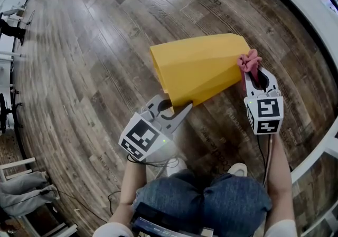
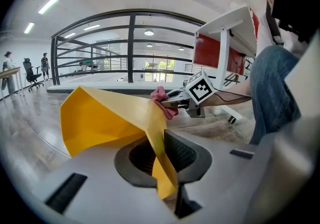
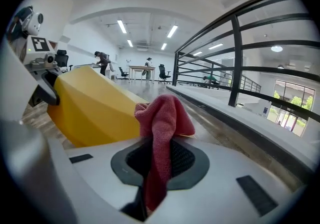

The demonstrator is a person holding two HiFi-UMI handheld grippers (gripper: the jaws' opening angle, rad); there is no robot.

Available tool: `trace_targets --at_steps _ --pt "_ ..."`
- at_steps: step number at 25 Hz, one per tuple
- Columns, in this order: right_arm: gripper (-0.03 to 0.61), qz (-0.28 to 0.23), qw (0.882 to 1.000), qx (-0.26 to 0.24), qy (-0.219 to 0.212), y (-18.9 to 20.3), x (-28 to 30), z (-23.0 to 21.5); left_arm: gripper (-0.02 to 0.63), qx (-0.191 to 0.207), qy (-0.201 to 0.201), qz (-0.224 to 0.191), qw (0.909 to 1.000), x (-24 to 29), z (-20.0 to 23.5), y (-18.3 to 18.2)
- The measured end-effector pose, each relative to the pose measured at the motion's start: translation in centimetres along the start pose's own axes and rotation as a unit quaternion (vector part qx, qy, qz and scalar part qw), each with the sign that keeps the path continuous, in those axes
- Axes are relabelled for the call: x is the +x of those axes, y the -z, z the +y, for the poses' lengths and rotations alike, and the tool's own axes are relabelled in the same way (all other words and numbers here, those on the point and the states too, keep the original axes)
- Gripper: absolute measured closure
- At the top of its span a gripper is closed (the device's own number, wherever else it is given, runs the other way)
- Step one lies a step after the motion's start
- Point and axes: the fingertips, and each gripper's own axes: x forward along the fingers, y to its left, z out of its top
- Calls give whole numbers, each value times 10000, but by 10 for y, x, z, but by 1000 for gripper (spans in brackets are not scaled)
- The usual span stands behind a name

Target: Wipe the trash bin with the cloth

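A yellow faceted trash bin [image 1: 198, 67] lies tilted above the wooden floor, its open mouth toward the left in the head view. My left gripper [image 1: 177, 112] is shut on the lower edge of its rim; in the left gripper view the thin yellow wall [image 2: 157, 153] runs between the jaws of the left gripper [image 2: 162, 160]. My right gripper [image 1: 257, 80] is shut on a pink-red cloth [image 1: 248, 62], which rests against the narrow far end of the bin. The right gripper view shows the cloth [image 3: 162, 118] bunched upright in the right gripper [image 3: 157, 160] beside the bin [image 3: 92, 108].
My knees in jeans [image 1: 211, 199] are at the bottom of the head view. A white curved ledge [image 1: 311, 46] with a dark railing [image 3: 235, 53] runs along the right. A white desk [image 2: 227, 43] stands nearby. Office chairs and people stand far off.
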Motion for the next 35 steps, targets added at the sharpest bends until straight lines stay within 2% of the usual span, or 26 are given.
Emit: trace_targets --at_steps 6,10,14,17,19,23,27,35 --pt "528 180 9996 106 190 9 5 -16 574 -89 21 -44 9999 1 -2 1" --pt "528 -224 9994 271 76 -17 -11 -3 574 -227 -32 -77 9997 0 0 1" --pt "528 -897 9943 235 -535 -59 -42 51 574 -485 -36 -210 9986 0 0 -2" --pt "528 -1511 9808 -308 -1195 -86 -61 101 574 -825 -43 -401 9958 0 1 -5" --pt "528 -1419 9760 -601 -1538 -85 -67 128 574 -1150 -50 -536 9919 0 3 -7" --pt "528 -1152 9733 -659 -1874 -74 -68 159 574 -1761 -16 -814 9810 -1 4 -8" --pt "528 -1142 9730 -717 -1873 -70 -59 164 574 -2128 36 -975 9722 -2 3 -8" --pt "528 -1068 9811 -683 -1464 -59 -41 135 583 -2224 -11 -946 9704 -1 3 -8"
